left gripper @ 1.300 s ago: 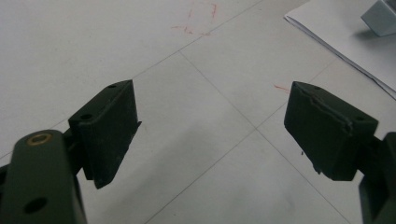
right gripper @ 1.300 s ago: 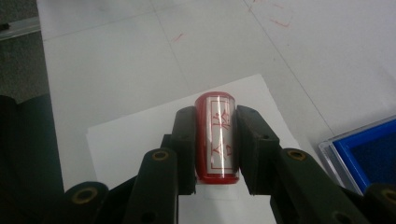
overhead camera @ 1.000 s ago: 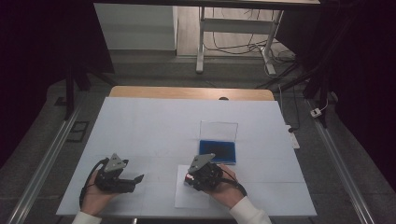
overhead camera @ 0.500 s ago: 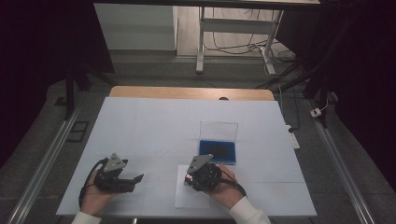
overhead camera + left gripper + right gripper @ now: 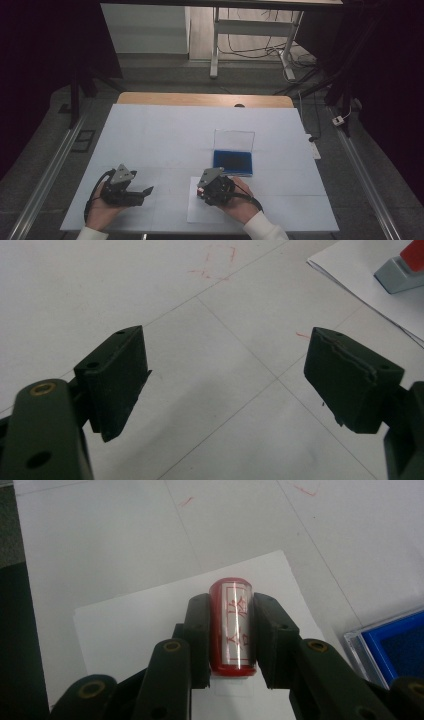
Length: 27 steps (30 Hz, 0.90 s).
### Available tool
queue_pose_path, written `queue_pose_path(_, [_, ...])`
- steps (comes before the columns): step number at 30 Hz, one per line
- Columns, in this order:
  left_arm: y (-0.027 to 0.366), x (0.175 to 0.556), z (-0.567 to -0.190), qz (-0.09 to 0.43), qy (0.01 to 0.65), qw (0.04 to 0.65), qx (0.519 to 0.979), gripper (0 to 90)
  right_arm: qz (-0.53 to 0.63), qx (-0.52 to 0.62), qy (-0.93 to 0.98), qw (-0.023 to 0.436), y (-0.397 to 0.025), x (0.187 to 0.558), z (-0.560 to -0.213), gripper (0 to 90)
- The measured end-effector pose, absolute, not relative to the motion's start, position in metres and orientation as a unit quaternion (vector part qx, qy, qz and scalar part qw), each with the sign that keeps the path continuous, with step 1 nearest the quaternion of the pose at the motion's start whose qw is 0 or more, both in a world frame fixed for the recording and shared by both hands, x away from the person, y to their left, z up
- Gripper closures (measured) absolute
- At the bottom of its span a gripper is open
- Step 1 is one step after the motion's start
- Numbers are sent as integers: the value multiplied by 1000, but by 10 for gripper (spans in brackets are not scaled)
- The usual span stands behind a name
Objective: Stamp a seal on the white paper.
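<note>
A red cylindrical stamp with a clear label and red characters stands on a white sheet of paper. My right gripper is shut on its sides; in the high view that right gripper sits over the paper near the table's front edge. To the left, my left gripper rests on the table, open. In the left gripper view, the left gripper has its jaws wide apart with only bare table between them, and the stamp and paper show at the top right.
A blue ink pad with its clear lid raised lies just beyond the right hand, and its corner shows in the right gripper view. The white table carries faint red marks and thin lines. A wooden strip borders its far edge.
</note>
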<state>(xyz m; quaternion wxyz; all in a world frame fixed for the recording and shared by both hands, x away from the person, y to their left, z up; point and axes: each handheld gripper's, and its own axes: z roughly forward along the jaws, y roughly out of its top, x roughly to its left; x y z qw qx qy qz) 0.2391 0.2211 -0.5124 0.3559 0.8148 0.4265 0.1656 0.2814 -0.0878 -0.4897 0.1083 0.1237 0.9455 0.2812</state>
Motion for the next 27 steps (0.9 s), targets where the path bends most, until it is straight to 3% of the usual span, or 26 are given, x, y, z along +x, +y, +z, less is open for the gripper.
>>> queue_pose_path(27, [221,239,-513,167,427,352,816,178,263,135,950,95,-85,285,-493,704])
